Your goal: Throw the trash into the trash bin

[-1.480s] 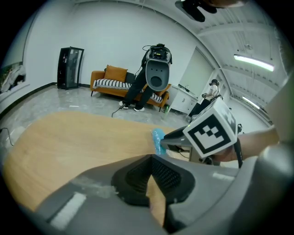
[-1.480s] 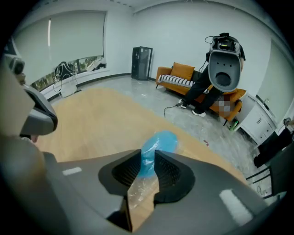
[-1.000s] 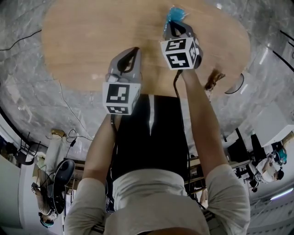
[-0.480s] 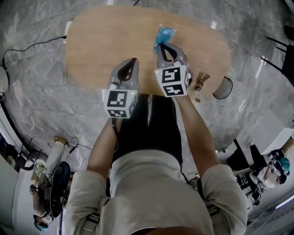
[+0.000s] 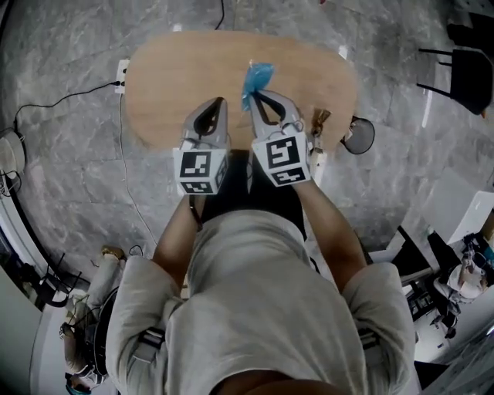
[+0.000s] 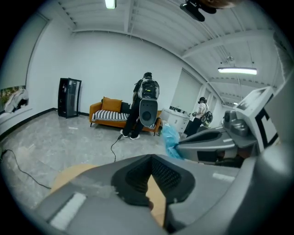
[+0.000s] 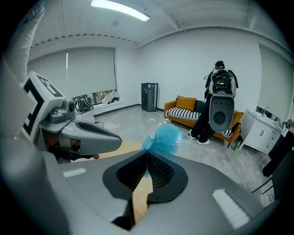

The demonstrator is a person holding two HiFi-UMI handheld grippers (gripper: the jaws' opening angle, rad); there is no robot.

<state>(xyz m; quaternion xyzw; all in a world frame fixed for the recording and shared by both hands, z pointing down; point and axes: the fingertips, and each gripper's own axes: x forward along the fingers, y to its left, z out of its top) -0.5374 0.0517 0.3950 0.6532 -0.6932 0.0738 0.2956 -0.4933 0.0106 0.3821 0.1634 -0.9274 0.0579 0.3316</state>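
Claws: right claw (image 5: 252, 94) clamped on crumpled blue plastic trash (image 5: 258, 75), held above oval wooden table (image 5: 170, 69). Left claw (image 5: 219, 102) just beside it, jaws together, empty. Dark round bin (image 5: 359, 136) on floor, right of table.

Interior: grey marble-pattern floor (image 5: 62, 170), white walls (image 6: 115, 69), ceiling strip lights (image 7: 120, 10), 1 wide window (image 7: 89, 73) with blind part-lowered, 1 oval wooden table (image 5: 177, 77), 1 black chair (image 5: 471, 77), 1 orange sofa (image 6: 110, 104) with striped cushions, 1 black cabinet (image 6: 69, 97) near it against the far wall.
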